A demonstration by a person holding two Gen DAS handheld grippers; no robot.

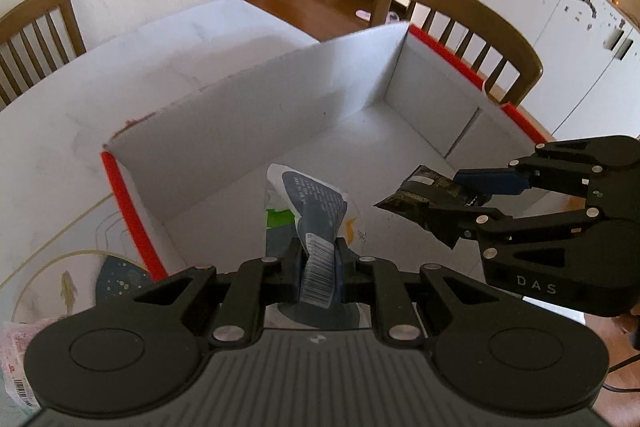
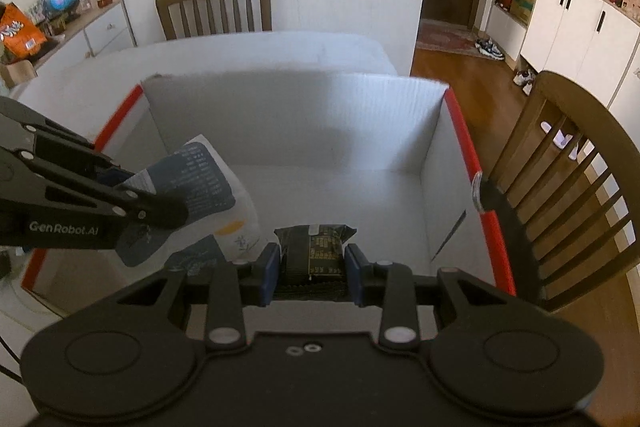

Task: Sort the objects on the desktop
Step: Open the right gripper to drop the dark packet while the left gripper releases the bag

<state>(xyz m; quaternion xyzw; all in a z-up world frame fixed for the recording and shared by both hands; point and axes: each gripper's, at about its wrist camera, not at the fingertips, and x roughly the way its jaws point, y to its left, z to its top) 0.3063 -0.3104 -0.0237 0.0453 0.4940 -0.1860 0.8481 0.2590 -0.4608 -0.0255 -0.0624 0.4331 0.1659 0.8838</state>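
Left tongs [image 1: 319, 261] clamped on white-and-blue packet [image 1: 316, 211], right tongs [image 2: 312, 269] clamped on dark snack packet [image 2: 314, 247], both over white box [image 2: 280, 115] on worktop [image 1: 60, 115]

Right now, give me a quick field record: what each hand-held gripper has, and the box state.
left hand-held gripper: shut on white-and-blue packet, held above the box
right hand-held gripper: shut on dark snack packet, also above the box
box: white cardboard, red-edged, open top, on white table
box floor: no loose items visible where it shows
released yet: no, both packets gripped
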